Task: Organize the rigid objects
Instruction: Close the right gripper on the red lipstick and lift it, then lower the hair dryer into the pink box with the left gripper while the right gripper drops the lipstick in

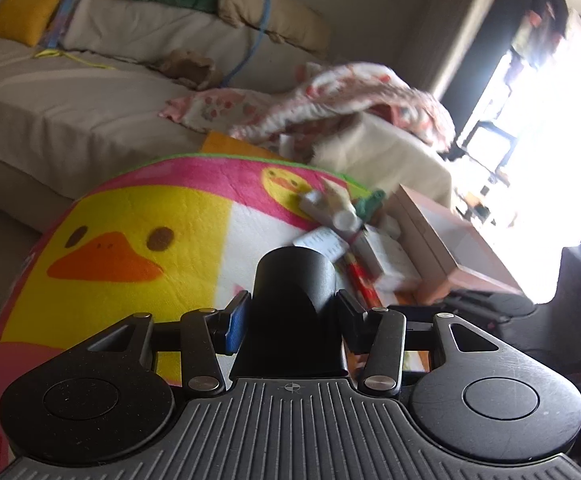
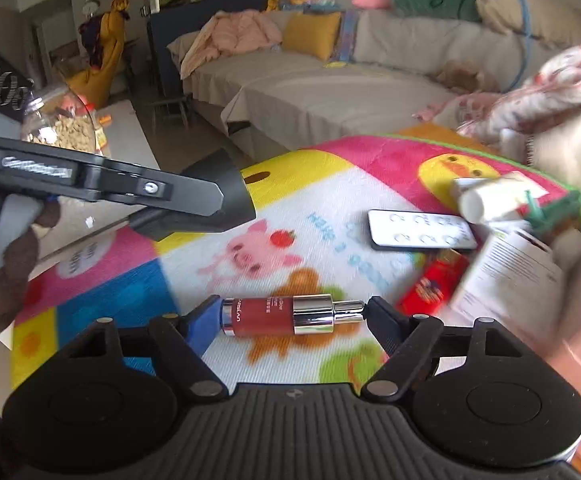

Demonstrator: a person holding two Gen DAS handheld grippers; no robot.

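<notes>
My left gripper (image 1: pixel 290 314) is shut on a black cylinder (image 1: pixel 292 292), held above the cartoon mat (image 1: pixel 138 208); the cylinder also shows in the right wrist view (image 2: pixel 226 196). My right gripper (image 2: pixel 292 316) is shut end to end on a red serum bottle (image 2: pixel 266 316) with a silver pump, held crosswise just above the mat (image 2: pixel 330 200). On the mat's right side lies a pile: a white remote (image 2: pixel 420 230), a red box (image 2: pixel 436 280), a white tube (image 2: pixel 486 200) and a white printed carton (image 2: pixel 506 276).
A pink open box (image 1: pixel 450 240) stands at the mat's right edge. A grey sofa (image 2: pixel 330 88) with cushions and a floral blanket (image 2: pixel 550 84) lies behind. A jar of snacks (image 2: pixel 60 124) sits on a white table at left.
</notes>
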